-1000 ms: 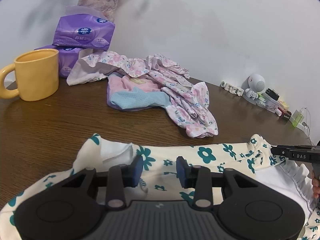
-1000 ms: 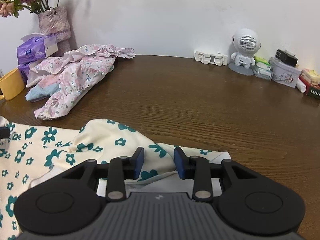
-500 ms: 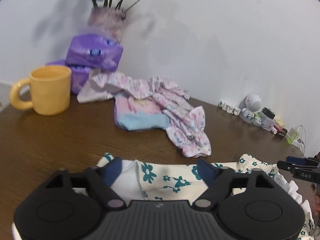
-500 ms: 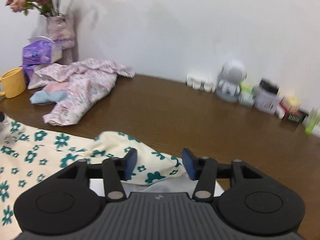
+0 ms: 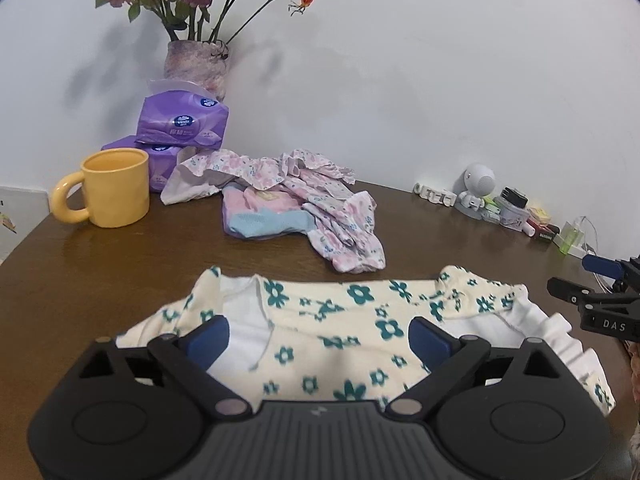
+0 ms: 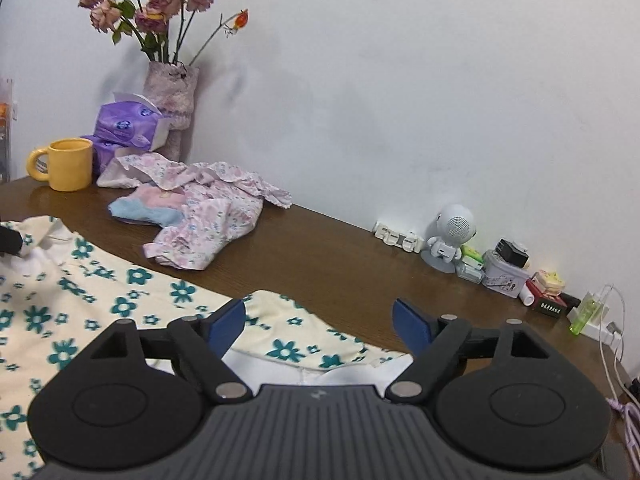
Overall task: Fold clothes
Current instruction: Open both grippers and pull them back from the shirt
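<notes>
Roughly, left to right:

1. Yellow mug (image 5: pixel 114 188), purple tissue packs (image 5: pixel 182 122) and vase of dried roses (image 5: pixel 196 64) sit at the back-left of the surface (image 5: pixel 120 264), probably parked clear of the working area.
2. Pink floral garment pile (image 5: pixel 316 200) lies crumpled behind, over a pink-and-blue piece (image 5: pixel 264 216); not folded.
3. Cream garment with teal flowers (image 5: pixel 340 328) lies at the near edge, long axis left-right across the surface, white lining showing at both ends and ruffled hem to the right.
4. Left gripper (image 5: pixel 320 338) hovers over its left half, fingers spread wide, holding nothing.
5. Right gripper (image 6: pixel 318 322) hovers over the right end, fingers likewise spread; both ends lie released.
6. Robot-shaped speaker (image 6: pixel 450 238) and clutter sit far right.
</notes>
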